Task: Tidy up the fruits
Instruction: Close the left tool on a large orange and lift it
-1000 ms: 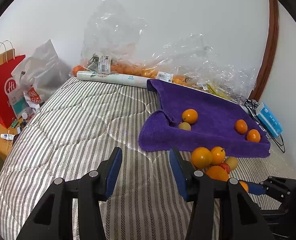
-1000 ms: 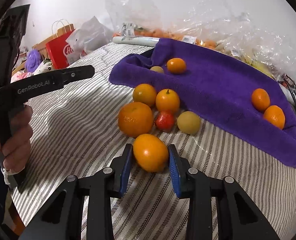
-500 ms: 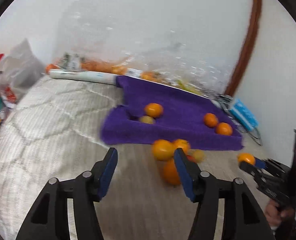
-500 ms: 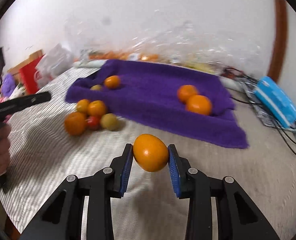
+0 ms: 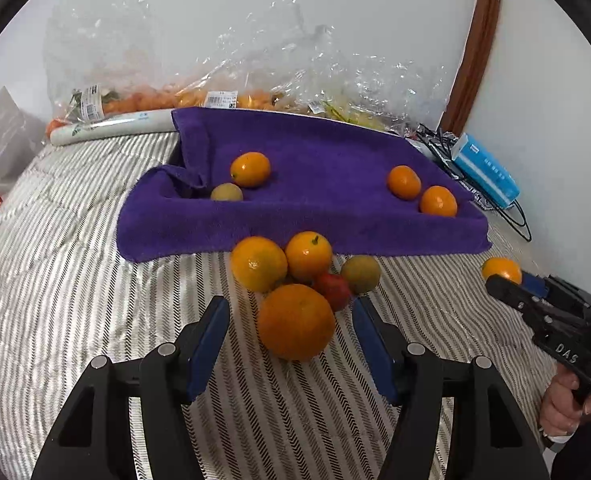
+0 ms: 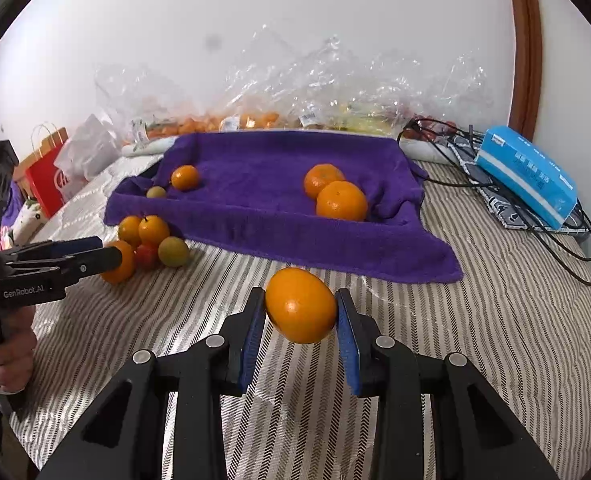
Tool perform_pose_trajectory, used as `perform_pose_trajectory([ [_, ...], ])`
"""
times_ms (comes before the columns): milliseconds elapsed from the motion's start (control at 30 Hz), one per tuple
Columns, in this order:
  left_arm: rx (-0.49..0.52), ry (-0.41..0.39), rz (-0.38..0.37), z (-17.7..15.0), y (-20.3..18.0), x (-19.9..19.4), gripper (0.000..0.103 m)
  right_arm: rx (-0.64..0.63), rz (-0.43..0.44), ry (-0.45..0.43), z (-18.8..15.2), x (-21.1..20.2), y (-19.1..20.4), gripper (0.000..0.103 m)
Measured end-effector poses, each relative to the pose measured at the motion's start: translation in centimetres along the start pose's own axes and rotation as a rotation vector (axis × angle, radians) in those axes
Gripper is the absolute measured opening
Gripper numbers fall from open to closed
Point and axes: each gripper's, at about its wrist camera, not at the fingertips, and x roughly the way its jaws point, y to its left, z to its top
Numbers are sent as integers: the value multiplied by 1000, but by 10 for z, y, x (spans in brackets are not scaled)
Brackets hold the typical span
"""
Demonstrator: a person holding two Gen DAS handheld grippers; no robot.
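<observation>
The left gripper hovers low over a striped bed, its jaws opening around a large orange that lies between the blue pads without either pad touching it. That orange is the nearest fruit of a small heap: two more oranges behind it, a red fruit and a greenish one to the right, all packed close together just in front of the purple towel.

The right gripper has its jaws clamped on a smooth orange, held above the bed near the front edge of the towel.

On the towel lie an orange with a small green fruit at the left end and two mandarins touching each other at the right. Behind the towel, crumpled clear plastic bags of produce line the wall. A blue tissue pack and black cables lie to the right, a red paper bag to the far left.
</observation>
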Motion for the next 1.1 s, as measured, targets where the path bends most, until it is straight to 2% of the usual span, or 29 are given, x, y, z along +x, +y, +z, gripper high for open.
perform_pose_trajectory([
  [67, -19, 11, 3, 1, 2, 3, 59, 12, -12, 13, -1, 2, -2, 35],
  [100, -26, 22, 5, 0, 3, 5, 51, 24, -11, 20, -1, 3, -4, 35],
  [233, -34, 38, -15, 0, 5, 8, 40, 60, 1, 28, -2, 5, -11, 35],
  [800, -71, 3, -45, -1, 11, 0, 39, 32, -17, 37, -1, 7, -6, 35],
  [1100, -73, -64, -47, 0, 10, -11, 39, 33, -15, 39, -1, 7, -6, 35],
])
